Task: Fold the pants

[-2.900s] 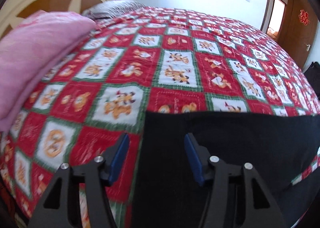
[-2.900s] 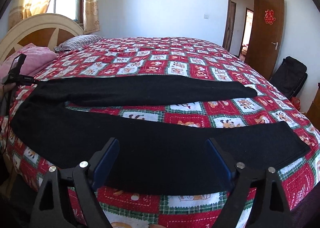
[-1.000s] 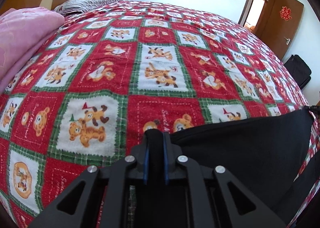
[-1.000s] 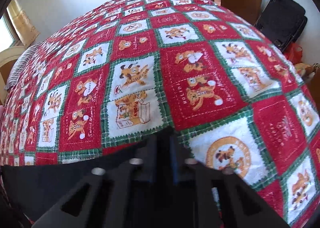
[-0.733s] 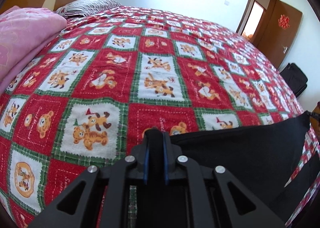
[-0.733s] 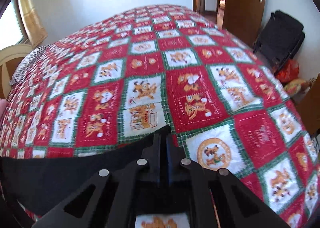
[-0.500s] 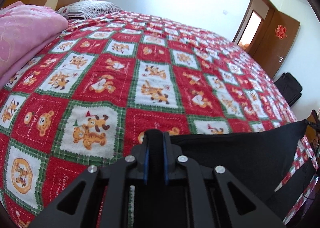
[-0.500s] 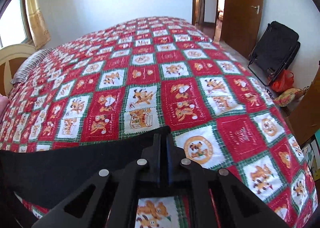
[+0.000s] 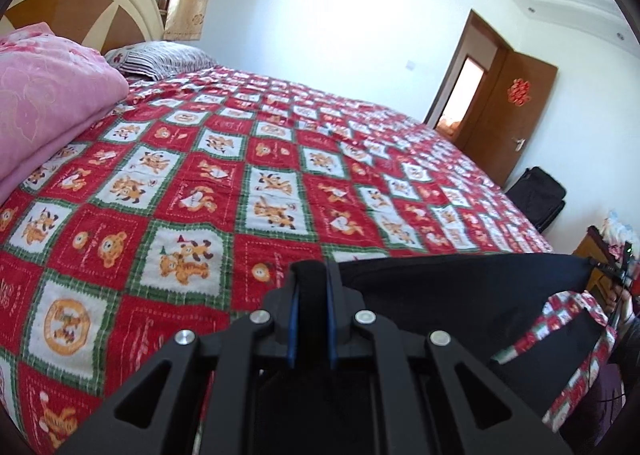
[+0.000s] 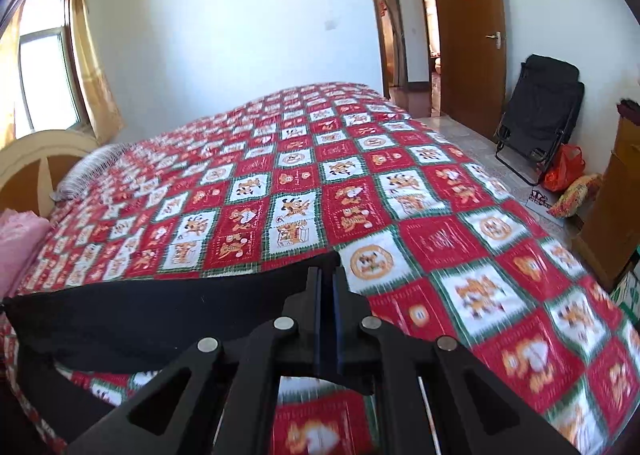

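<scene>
The left hand-held gripper point(image 9: 311, 287) is clamping narrowly on a thick bunch of the black pants point(image 9: 460, 287); the right hand-held gripper point(image 10: 327, 287) is pinching a thinner edge of the same garment. Since a second ago both have been rising and tilting up, so the pants, earlier spread flat on the bed point(image 9: 280, 159), are now hanging stretched between them above the quilt near its front edge. This suggests the leg-over-leg fold is underway, with laying down still to come. The left view is showing the pink blanket point(image 9: 52, 107) by the headboard, left of the pants, and the person's far hand at the cloth's right end. The right view alone is showing the folding chair point(image 10: 540, 111) beyond the bed's foot.
</scene>
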